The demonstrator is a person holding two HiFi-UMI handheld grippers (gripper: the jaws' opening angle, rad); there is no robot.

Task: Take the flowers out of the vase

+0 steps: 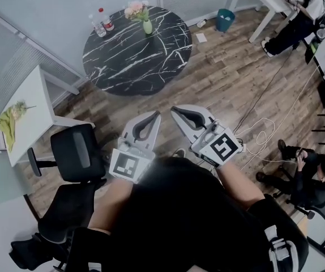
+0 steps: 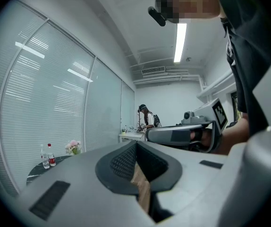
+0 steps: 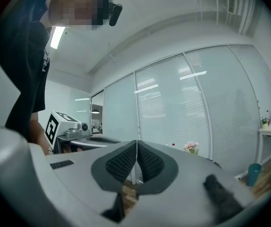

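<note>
Both pairs of jaws are sitting pressed together, gripping nothing. The left gripper (image 1: 151,119) and right gripper (image 1: 178,113) are hovering side by side, well short of the round table (image 1: 151,67). The flowers (image 1: 136,9) are standing in the vase (image 1: 148,27) at the table's far edge, near the bottles (image 1: 102,22). The risk is arriving closed and toppling that slim vase.

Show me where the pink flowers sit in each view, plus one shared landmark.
Head view: flowers top centre, on the round black table.
Left gripper view: flowers lower left, before the blinds.
Right gripper view: flowers just right of centre.
Shared landmark: the red-capped bottle beside them.
</note>
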